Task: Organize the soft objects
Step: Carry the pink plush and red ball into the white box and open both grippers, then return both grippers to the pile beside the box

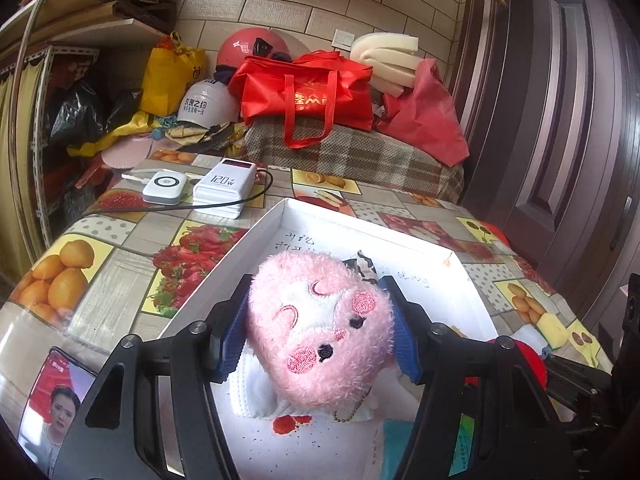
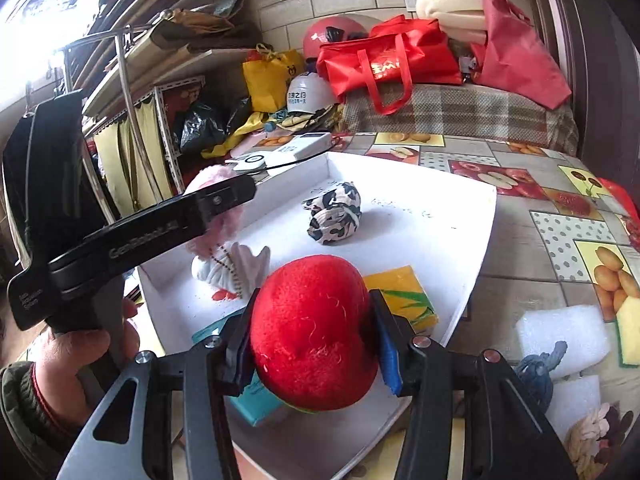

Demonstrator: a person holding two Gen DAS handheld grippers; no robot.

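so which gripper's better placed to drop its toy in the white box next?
Left, probably. The left gripper holds the pink plush directly over the white box, above a white face mask. The right gripper holds the red plush over the near corner, above packets.

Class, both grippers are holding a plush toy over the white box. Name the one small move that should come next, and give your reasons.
Probably lower the left gripper a little and open it. Its pink plush toy already hangs over the white box, just above a white face mask lying there. The right gripper holds a red plush toy over the near part of the box and could follow.
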